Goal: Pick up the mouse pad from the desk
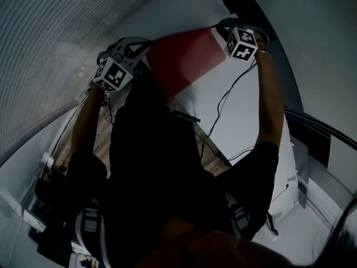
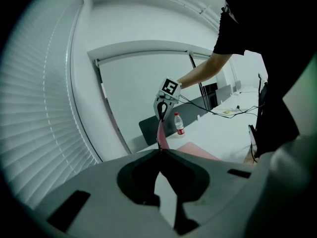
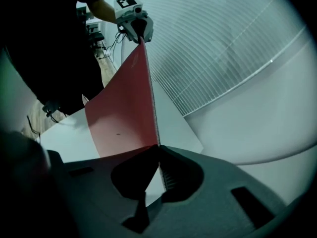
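Mouse pad held over the bench.
The left tool is clamped on one upper corner of the mouse pad and the right tool on the other; the red sheet hangs between them.

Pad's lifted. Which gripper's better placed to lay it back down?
Right, likely: right gripper is over bare desk, left gripper by the blinds. Both shut on the mouse pad.
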{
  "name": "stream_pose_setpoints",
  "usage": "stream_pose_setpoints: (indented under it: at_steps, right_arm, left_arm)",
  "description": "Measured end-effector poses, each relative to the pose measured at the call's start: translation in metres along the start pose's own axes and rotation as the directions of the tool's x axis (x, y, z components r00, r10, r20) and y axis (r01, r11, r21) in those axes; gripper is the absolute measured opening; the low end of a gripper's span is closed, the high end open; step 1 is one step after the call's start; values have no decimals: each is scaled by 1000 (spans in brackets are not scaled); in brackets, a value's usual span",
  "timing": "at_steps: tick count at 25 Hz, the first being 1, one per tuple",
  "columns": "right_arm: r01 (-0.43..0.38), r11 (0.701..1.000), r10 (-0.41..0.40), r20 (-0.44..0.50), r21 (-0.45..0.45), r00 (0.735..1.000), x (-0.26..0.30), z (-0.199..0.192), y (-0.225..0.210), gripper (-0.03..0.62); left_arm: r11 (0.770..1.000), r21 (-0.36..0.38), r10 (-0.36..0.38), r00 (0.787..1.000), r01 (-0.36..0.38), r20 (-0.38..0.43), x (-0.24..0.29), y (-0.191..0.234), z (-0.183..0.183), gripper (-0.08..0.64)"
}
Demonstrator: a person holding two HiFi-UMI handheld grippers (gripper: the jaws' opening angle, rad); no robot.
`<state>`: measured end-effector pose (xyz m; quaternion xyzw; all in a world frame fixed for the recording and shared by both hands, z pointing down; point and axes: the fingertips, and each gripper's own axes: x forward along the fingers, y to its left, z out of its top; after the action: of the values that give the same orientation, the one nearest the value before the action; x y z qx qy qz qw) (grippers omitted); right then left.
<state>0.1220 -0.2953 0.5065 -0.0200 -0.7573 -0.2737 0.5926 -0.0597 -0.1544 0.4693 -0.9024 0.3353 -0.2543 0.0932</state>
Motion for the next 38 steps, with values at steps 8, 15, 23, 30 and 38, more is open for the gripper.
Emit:
stream_pose_setpoints:
  at_steps: [8, 15, 23, 30, 38]
  right_arm:
    - [47, 990, -43, -35, 136, 998, -47, -26, 11, 8]
    - [81, 969, -72, -49, 233, 996, -80, -38, 20, 8]
    - [86, 941, -63, -81, 328, 995, -105, -52, 26, 8]
    - [103, 906, -61, -115, 411, 991, -121, -58, 32, 8]
    - [128, 850, -59, -149, 510, 987, -144, -63, 44, 8]
  left_arm:
    - [996, 79, -48, 998, 46, 33, 9, 11, 43, 14]
    - [986, 148, -85, 995, 77, 48, 17, 24, 72, 14]
    - [977, 177, -136, 987, 120, 80, 32, 44, 93, 14]
    - [953, 227, -235, 964, 202, 128, 46, 57, 110, 14]
    - [925, 261, -328, 928, 277, 177, 61, 71, 131, 14]
